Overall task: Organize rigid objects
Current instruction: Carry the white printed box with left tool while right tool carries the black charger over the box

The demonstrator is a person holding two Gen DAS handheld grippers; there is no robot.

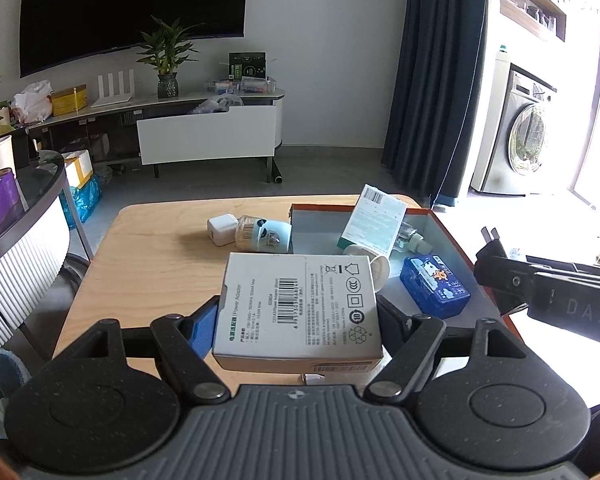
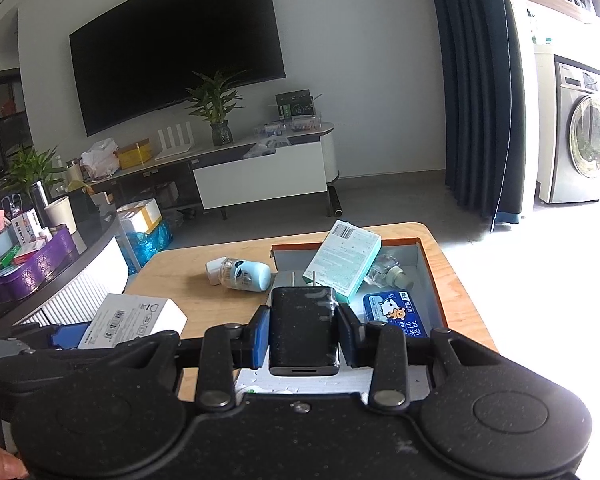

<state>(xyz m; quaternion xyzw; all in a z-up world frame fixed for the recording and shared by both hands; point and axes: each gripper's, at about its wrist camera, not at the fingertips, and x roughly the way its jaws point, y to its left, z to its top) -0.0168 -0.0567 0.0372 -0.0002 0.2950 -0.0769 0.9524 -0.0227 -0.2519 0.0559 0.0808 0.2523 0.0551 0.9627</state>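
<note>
My left gripper is shut on a white power-adapter box and holds it above the wooden table, just left of the orange-rimmed tray. The box also shows in the right wrist view. My right gripper is shut on a black charger plug, prongs forward, in front of the tray. In the tray lie a teal-edged box, a blue tissue pack and a clear bottle. A white plug and a pale blue jar lie on the table.
A white cup lies in the tray behind the held box. A dark counter with a purple box stands to the left. A TV stand and a washing machine stand across the floor.
</note>
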